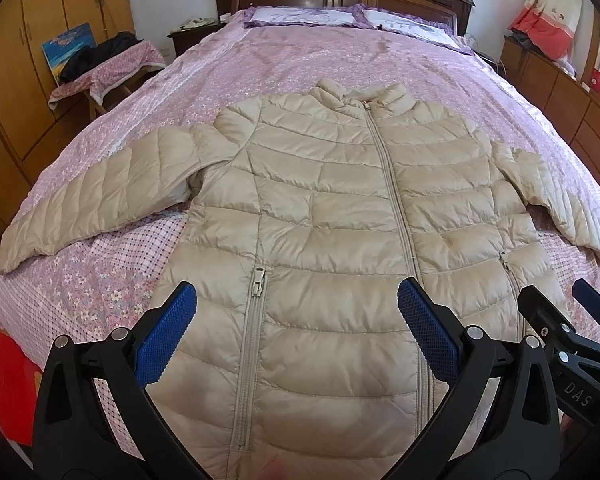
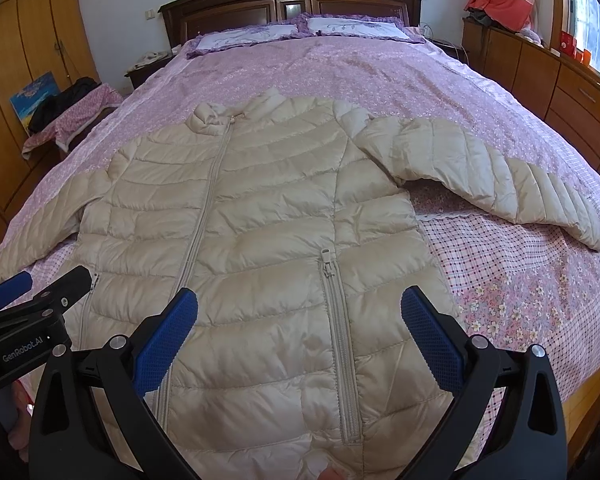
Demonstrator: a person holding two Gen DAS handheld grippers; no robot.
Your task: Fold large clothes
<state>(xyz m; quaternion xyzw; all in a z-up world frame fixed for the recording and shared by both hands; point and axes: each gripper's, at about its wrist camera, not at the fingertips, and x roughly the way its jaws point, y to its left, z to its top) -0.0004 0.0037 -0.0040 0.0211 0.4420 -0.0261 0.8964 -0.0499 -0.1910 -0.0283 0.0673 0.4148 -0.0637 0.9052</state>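
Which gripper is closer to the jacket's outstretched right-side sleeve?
Right. The right gripper hovers over the hem beside that sleeve; the left gripper sits farther across the jacket.

We've got open bedspread (image 1: pixel 340 52) beyond the jacket's (image 1: pixel 320 200) collar, nothing lying on it up to the pillows (image 2: pixel 340 26). Bare strips show under both spread sleeves. Either side, the wardrobe (image 1: pixel 20 40) and drawer unit (image 2: pixel 560 92) hem in the bed.
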